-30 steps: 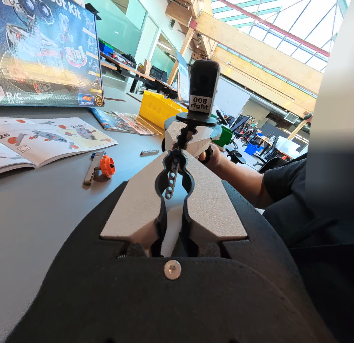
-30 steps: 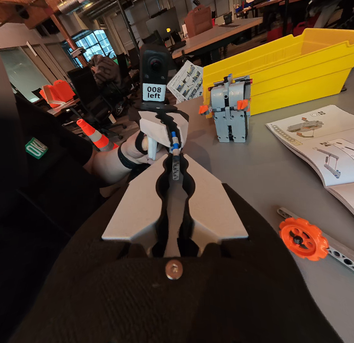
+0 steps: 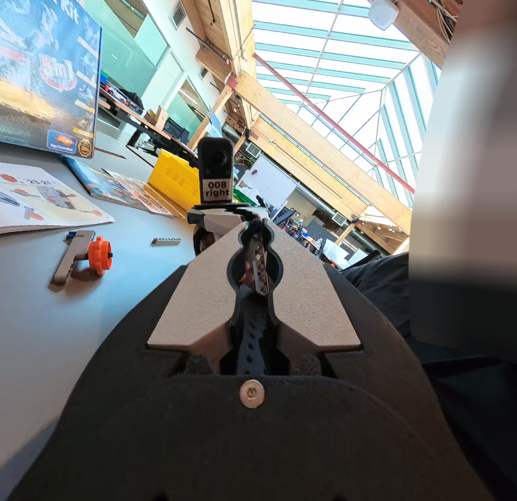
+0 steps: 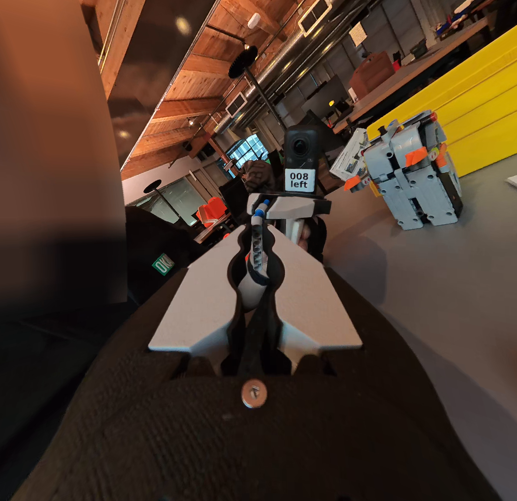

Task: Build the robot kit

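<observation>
We see the left hand-held gripper (image 3: 255,230) closed on a grey beam with a row of holes (image 3: 258,264), a dark blue pin at its far tip, and the right hand-held gripper (image 4: 256,230) closed on the same kind of grey holed beam (image 4: 256,247), where a blue and white pin sticks out beyond the tips; the two tools meet nose to nose above the edge of the grey surface (image 3: 84,319). Each tool carries a black camera with a white printed sticker below its lens (image 3: 216,188) (image 4: 300,180), and we leave the wording unread. A large printed kit box (image 3: 47,68) stands at the back left of the surface, with an open instruction booklet (image 3: 42,202) and a second glossy leaflet (image 3: 123,188) lying flat before it. Near the booklet lie a grey angled piece with an orange gear (image 3: 99,255) and, apart from it, a short grey beam (image 3: 166,241). A yellow bin (image 4: 461,101) stands at the far side, and a grey block-built assembly with orange tabs (image 4: 411,180) stands upright just before it. A green patch (image 4: 162,264) shows on the person's dark sleeve. Around us is a workshop hall with timber beams, a glazed roof and further desks.
</observation>
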`<state>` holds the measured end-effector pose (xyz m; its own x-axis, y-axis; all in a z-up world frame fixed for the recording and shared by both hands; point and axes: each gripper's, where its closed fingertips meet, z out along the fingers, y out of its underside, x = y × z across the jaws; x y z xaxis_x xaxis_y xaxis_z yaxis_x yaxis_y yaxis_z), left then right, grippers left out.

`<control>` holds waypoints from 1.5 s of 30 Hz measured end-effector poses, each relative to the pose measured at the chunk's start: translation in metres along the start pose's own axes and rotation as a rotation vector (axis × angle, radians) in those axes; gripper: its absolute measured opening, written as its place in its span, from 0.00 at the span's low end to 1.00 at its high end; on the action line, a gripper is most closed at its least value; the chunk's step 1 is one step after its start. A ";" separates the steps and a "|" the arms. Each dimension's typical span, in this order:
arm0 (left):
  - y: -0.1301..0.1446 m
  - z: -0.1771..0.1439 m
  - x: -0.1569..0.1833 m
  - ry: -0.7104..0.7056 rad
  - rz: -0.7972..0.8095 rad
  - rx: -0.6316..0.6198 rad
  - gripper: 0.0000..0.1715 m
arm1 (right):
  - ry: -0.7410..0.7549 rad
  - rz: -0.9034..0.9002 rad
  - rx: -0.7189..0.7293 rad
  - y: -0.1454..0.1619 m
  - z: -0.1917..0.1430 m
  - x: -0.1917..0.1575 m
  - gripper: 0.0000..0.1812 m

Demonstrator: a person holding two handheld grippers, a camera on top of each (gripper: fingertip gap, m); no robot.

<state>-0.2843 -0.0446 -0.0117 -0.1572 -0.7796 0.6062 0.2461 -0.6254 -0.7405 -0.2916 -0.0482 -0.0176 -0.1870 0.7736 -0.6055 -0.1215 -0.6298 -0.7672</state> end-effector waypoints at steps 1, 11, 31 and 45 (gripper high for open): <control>-0.002 -0.001 0.000 -0.011 0.010 0.013 0.03 | 0.008 -0.014 0.015 -0.002 0.001 0.001 0.02; -0.009 -0.003 -0.005 -0.140 0.155 0.052 0.03 | 0.128 -0.126 0.110 -0.010 0.004 0.008 0.02; 0.013 -0.004 -0.016 -0.127 0.071 -0.118 0.03 | 0.158 -0.064 -0.094 0.010 -0.003 0.019 0.02; 0.001 -0.003 -0.005 -0.166 0.250 -0.044 0.03 | 0.167 -0.164 -0.018 -0.005 -0.002 0.009 0.02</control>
<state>-0.2860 -0.0413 -0.0168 0.0629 -0.8959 0.4398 0.2154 -0.4181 -0.8825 -0.2905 -0.0380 -0.0201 -0.0017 0.8674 -0.4976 -0.1193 -0.4942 -0.8611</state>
